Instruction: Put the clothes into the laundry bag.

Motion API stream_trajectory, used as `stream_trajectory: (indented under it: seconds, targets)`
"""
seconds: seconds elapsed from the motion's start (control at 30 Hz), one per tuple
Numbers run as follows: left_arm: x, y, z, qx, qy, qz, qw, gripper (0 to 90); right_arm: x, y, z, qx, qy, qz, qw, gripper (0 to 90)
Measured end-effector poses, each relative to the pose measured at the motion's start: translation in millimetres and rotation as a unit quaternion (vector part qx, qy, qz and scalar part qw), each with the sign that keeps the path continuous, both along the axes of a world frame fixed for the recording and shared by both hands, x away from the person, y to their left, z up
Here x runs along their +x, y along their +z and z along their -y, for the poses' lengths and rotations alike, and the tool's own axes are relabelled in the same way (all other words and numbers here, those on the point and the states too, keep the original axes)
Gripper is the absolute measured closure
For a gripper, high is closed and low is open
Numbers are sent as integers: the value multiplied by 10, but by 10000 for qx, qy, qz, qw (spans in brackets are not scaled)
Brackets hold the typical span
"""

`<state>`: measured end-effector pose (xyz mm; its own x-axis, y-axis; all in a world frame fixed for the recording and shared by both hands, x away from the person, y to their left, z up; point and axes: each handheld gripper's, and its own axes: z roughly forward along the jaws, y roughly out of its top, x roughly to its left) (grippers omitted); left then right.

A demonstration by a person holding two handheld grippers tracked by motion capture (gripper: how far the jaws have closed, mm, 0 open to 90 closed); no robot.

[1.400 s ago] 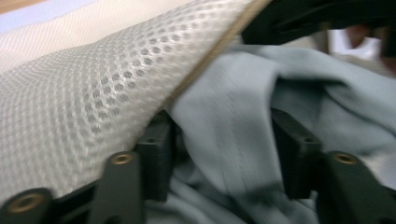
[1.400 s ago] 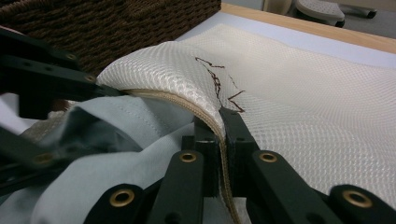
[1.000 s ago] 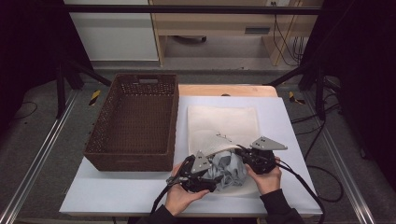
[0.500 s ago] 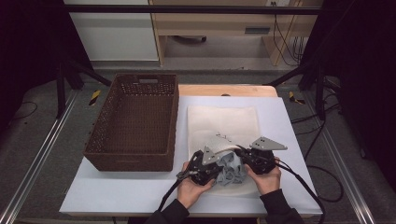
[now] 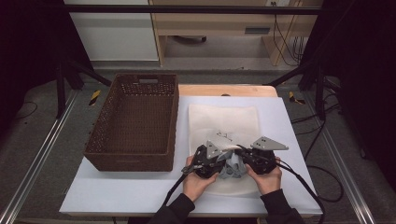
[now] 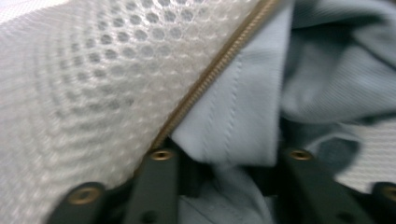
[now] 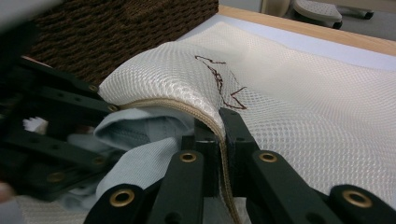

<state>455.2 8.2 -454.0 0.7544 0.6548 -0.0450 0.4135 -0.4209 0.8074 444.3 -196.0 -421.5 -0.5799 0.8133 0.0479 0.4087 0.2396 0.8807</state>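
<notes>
Left gripper (image 5: 211,161) has shifted toward 3 o'clock over the last second, from the near-left edge of the mesh laundry bag (image 5: 224,122) up against the bundle at the bag's mouth. Its jaws have just been opening after a brief close; in the left gripper view they stand apart with the pale blue garment (image 6: 243,112) between them, pads not visibly pressing. Judgement: a push-and-regrip, feeding cloth deeper under the zipper edge (image 6: 210,79).

Right gripper (image 7: 219,135) has not moved. Jaws together, clamped on the bag's zippered rim, lifting it to hold the mouth open.

Location: bag lies flat on the white sheet of the bench (image 5: 116,200), at 3 o'clock of the wicker basket (image 5: 135,121). Garment sits at the bag's 6 o'clock end, partly inside, partly bunched between the two grippers.

Judged progress: stuffing under way, not finished; grey-blue folds lie outside the mouth.

Hard to read:
- High view: hands and gripper bodies cover the bag opening; how much cloth remains outside is unclear.
- Left gripper view is blurred; jaw tips are buried in fabric.
- Dark stitched mark (image 7: 219,81) on the mesh, illegible.
</notes>
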Motion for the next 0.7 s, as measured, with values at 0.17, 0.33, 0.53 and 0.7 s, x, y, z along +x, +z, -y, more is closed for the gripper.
stream_trajectory:
  seconds: [0.17,0.33,0.53,0.7]
  targets:
    - [-190,144,-128,-121,-242,52,9996,401,4,-2,-4,7,-33,-28,10000,863]
    - [-390,113,-173,67,-378,124,9992,318,1,-2,1,-20,-42,-12,10000,862]
    - [-327,-119,-160,242,-125,-124,9996,531,5,-9,-7,-14,-24,-45,10000,862]
    - [-247,-73,-133,91,-54,-279,9996,784,7,-15,-9,-23,-20,-44,10000,863]
